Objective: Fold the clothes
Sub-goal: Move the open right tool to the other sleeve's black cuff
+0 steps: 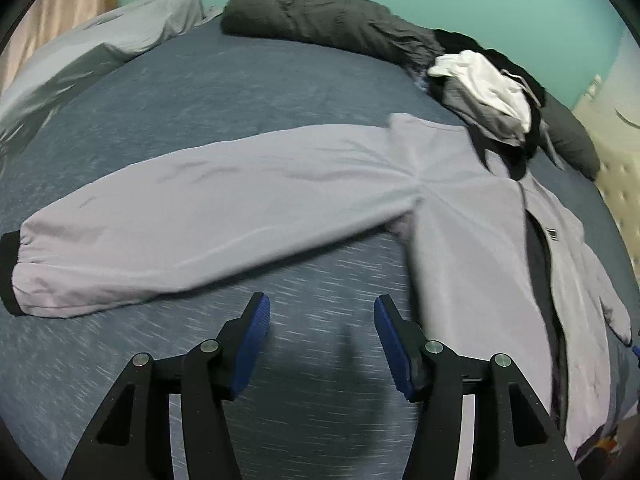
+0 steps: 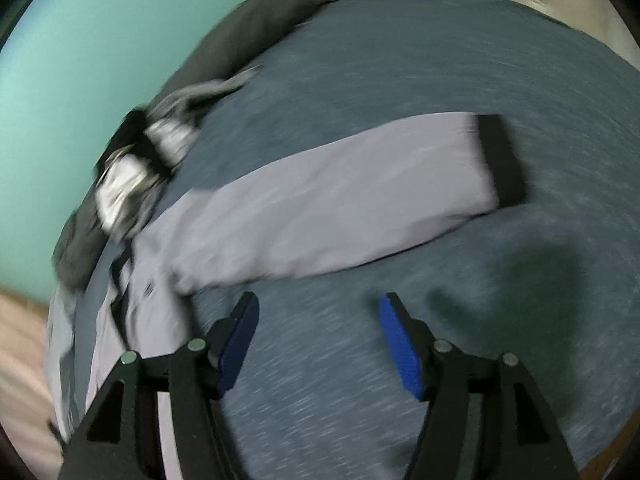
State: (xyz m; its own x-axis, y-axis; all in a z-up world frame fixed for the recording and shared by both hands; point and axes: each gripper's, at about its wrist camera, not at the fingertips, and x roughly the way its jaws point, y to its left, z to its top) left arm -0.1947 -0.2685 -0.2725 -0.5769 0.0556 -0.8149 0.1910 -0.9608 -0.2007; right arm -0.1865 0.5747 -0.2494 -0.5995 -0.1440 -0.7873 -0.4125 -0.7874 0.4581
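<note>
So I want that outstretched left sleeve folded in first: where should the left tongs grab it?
Probably at the black cuff ending the sleeve. It lies flat and straight on the bed, so slide the open left tongs in low from the near edge, pinching the fabric just inside the cuff.

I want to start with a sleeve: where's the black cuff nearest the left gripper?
In the left wrist view the black cuff lies at the far left edge on the bed, ending the jacket sleeve left of the left gripper.

A blue-sheeted bed [image 1: 240,92] carries a spread grey jacket [image 1: 248,196], piled clothes [image 1: 484,88] and a dark blanket [image 1: 320,16].
</note>
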